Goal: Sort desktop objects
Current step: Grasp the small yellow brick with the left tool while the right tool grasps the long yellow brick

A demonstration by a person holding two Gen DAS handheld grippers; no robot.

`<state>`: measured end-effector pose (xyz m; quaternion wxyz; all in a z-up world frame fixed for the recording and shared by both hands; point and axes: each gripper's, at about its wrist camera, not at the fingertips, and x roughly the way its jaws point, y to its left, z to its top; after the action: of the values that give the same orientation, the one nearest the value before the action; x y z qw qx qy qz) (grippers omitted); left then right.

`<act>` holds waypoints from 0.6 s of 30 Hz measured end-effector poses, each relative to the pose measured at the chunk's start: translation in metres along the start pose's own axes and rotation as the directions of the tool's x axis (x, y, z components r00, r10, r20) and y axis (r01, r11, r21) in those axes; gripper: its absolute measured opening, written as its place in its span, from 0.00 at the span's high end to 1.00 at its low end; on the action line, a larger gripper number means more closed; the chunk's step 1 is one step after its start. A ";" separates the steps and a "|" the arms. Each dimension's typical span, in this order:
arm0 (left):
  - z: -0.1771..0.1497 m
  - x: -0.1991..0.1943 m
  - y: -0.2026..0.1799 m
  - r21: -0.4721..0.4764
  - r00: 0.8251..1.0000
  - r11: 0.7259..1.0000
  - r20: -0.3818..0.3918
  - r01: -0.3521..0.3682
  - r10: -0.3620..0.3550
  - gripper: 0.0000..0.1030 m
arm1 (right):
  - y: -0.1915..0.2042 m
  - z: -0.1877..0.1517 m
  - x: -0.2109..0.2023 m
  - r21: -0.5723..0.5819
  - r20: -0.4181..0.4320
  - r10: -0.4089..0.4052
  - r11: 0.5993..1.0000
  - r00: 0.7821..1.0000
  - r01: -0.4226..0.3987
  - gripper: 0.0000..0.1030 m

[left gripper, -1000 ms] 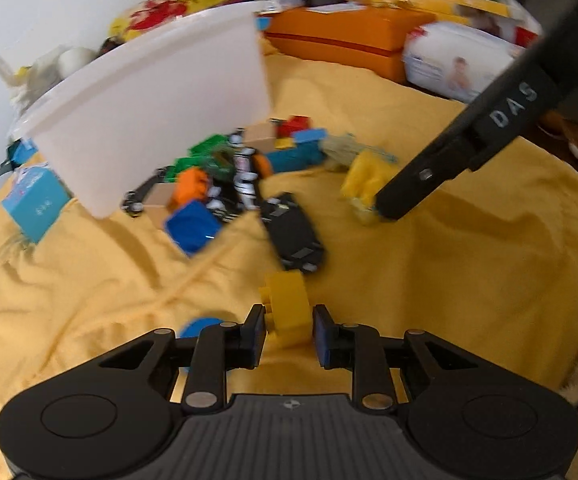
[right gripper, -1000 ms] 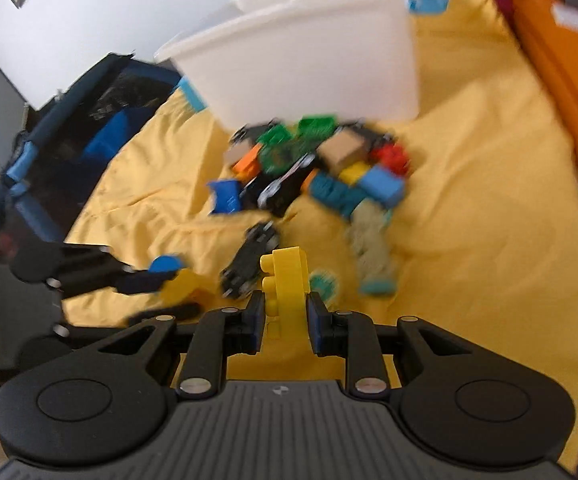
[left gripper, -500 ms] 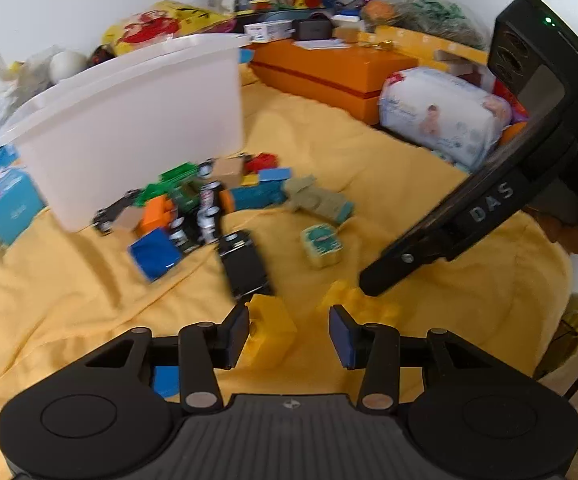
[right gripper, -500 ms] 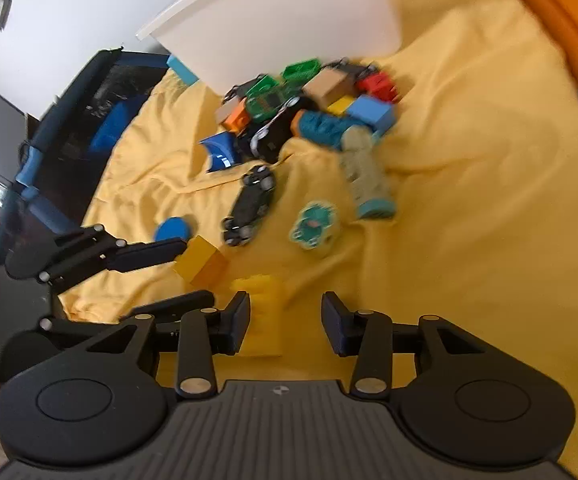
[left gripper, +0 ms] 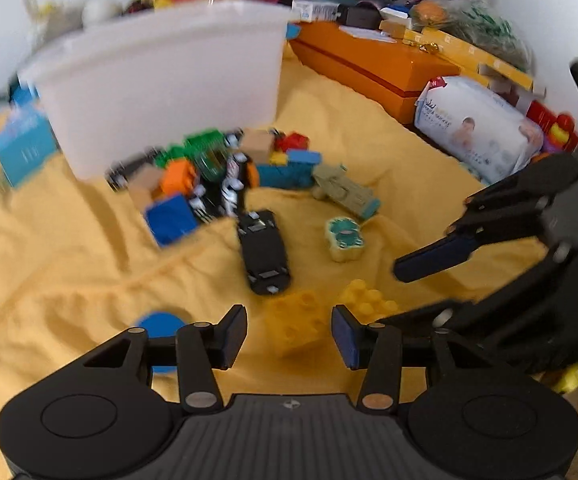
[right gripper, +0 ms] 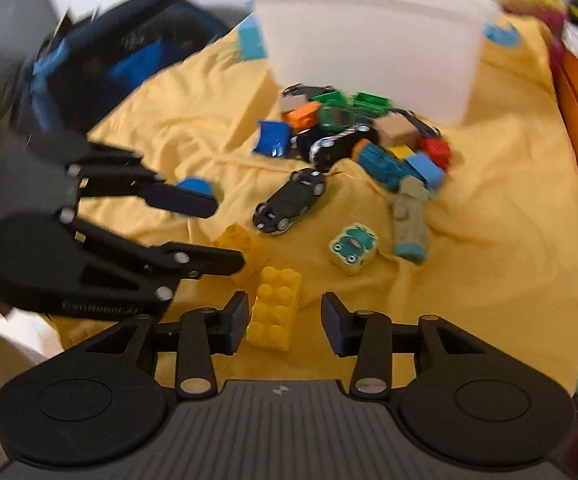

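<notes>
Two yellow bricks lie on the yellow cloth point(left gripper: 69, 248). The square brick point(left gripper: 299, 322) rests between the fingers of my left gripper point(left gripper: 289, 336), which is open, and the pads do not press it. In the right wrist view the long brick point(right gripper: 275, 312) lies between the fingers of my right gripper point(right gripper: 285, 322), close to the left pad. Those jaws are opening and the brick is free. The left gripper point(right gripper: 213, 232) shows there over the square brick point(right gripper: 241, 242). The right gripper point(left gripper: 409, 292) reaches in beside the long brick point(left gripper: 365, 300).
A white bin point(left gripper: 161, 92) stands behind a pile of mixed bricks and toy cars point(left gripper: 217, 176). Nearer lie a black toy car point(left gripper: 263, 252), a frog block point(left gripper: 343, 238), a khaki tank point(left gripper: 345, 192) and a blue disc point(left gripper: 161, 326). An orange box point(left gripper: 369, 64) and a wipes pack point(left gripper: 481, 132) sit at the right.
Both grippers held a yellow brick a second ago, then opened. The bricks now lie loose on the cloth. The right gripper has rolled and shifted sideways.
</notes>
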<state>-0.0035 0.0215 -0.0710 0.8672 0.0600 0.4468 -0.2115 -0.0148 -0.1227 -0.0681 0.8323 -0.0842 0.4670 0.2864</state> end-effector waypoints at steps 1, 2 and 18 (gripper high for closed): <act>-0.002 0.002 0.001 -0.003 1.000 1.000 -0.016 -0.005 0.005 0.53 | 0.004 0.000 0.003 -0.029 -0.011 -0.020 0.999 1.000 0.020 0.55; -0.003 0.004 0.002 -0.008 1.000 1.000 -0.026 -0.004 0.004 0.53 | 0.005 0.001 0.006 -0.041 -0.015 -0.032 0.999 0.999 0.032 0.55; -0.008 0.015 0.012 -0.024 0.999 1.000 -0.046 -0.014 0.012 0.65 | 0.013 -0.004 0.022 -0.140 -0.053 -0.056 0.989 0.997 0.048 0.73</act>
<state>0.0034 0.0300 -0.0885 0.8586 0.0574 0.4689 -0.1990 -0.0154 -0.1049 -0.0868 0.8182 -0.1620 0.4670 0.2937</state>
